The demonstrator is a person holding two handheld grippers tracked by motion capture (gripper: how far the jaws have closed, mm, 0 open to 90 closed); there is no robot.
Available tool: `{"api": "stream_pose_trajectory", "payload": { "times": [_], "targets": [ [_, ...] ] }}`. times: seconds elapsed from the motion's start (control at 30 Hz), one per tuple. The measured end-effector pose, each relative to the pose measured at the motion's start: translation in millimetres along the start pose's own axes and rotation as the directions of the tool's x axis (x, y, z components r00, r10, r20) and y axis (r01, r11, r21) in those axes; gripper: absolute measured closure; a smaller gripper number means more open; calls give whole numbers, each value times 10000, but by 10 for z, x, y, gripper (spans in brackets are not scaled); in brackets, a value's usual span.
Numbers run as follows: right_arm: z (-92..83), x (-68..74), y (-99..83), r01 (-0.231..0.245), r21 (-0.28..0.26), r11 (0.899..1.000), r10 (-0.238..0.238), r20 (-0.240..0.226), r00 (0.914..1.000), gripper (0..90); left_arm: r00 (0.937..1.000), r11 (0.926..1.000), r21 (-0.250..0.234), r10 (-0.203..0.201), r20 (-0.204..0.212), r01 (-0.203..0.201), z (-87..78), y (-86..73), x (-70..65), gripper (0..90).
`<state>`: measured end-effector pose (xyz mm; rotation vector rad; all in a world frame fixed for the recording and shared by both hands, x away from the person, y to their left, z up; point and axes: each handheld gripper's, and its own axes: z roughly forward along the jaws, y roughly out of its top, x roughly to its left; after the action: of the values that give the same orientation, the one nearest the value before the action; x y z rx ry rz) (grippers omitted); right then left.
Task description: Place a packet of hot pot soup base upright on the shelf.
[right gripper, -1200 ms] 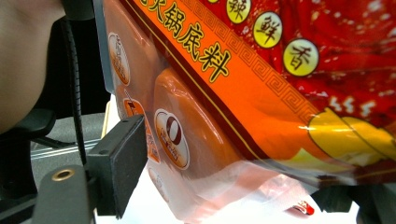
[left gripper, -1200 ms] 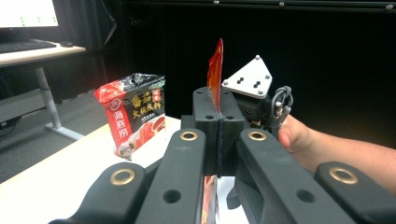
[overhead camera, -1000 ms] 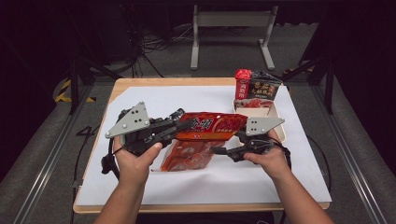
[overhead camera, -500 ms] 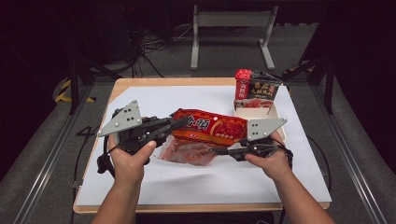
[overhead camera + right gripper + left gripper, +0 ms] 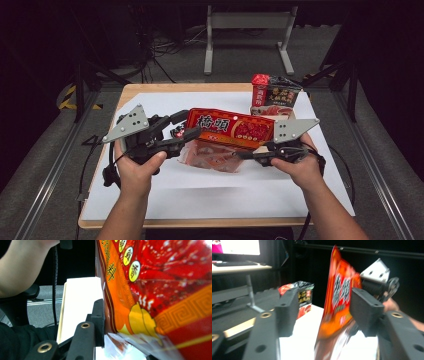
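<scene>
A red and orange snack bag is held up on edge above the white sheet. My right gripper is shut on its lower right part. In the right gripper view one black jaw presses the bag, which hides the other jaw of the right gripper. My left gripper is at the bag's left end. Its jaws have just been opening and now stand apart. In the left gripper view the bag hangs between the jaws of the left gripper without being pinched.
A second snack pack, red and black, stands at the back right of the sheet; it is also in the left gripper view. The wooden table edge borders the sheet. A grey metal stand is on the floor behind.
The bag went from lying flat to raised on edge. The right gripper closed on it and rose. The left gripper's jaws came open off the bag's left end.
</scene>
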<state>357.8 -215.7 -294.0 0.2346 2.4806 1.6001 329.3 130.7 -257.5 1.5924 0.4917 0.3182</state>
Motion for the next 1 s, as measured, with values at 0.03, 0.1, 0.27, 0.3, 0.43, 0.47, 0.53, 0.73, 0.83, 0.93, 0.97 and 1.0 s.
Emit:
{"api": "stream_pose_trajectory", "payload": {
  "times": [0.03, 0.1, 0.27, 0.3, 0.43, 0.47, 0.53, 0.73, 0.83, 0.93, 0.97, 1.0],
  "targets": [
    [-24, -13, 17, -39, 23, 10000, 39, 52, 10000, 709, 10000, 10000, 32, 7, -85, -7, 0, -10, 14, 360],
    [-48, -28, 34, -97, 43, 9999, 96, 125, 9999, 708, 9999, 10000, 74, -47, -142, 48, -1, -20, 26, 345],
    [-167, -88, 127, -301, 238, 9993, 285, 655, 9974, 709, 9989, 9993, 360, -43, -459, 60, 6, -52, 64, 272],
    [-191, -103, 144, -345, 251, 9991, 326, 728, 9968, 709, 9983, 9992, 404, 30, -576, -7, 1, -62, 76, 260],
    [-310, -168, 215, -570, 17, 9984, 566, 1016, 9932, 708, 9970, 9976, 696, 41, -767, 13, -24, -117, 136, 222],
    [-337, -180, 231, -593, -56, 9982, 596, 1067, 9925, 708, 9967, 9967, 801, -33, -813, 99, -21, -138, 159, 203],
    [-392, -207, 264, -641, -140, 9978, 653, 1191, 9907, 708, 9956, 9954, 946, -69, -931, 157, -19, -170, 188, 177],
    [-503, -281, 323, -787, -127, 9968, 797, 1610, 9837, 708, 9932, 9894, 1401, -226, -1143, 387, 10, -279, 280, 156],
    [-545, -322, 308, -862, -235, 9960, 890, 1745, 9806, 708, 9912, 9853, 1649, -222, -1305, 438, 28, -341, 330, 146],
    [-594, -357, 296, -909, -308, 9954, 952, 1959, 9760, 708, 9896, 9823, 1809, -223, -1423, 481, 34, -387, 366, 141],
    [-611, -368, 292, -929, -337, 9951, 979, 2055, 9737, 708, 9887, 9815, 1849, -212, -1484, 488, 33, -402, 378, 140],
    [-643, -390, 281, -969, -387, 9945, 1031, 2236, 9692, 708, 9882, 9802, 1917, -206, -1520, 499, 28, -417, 391, 136]
  ]
}}
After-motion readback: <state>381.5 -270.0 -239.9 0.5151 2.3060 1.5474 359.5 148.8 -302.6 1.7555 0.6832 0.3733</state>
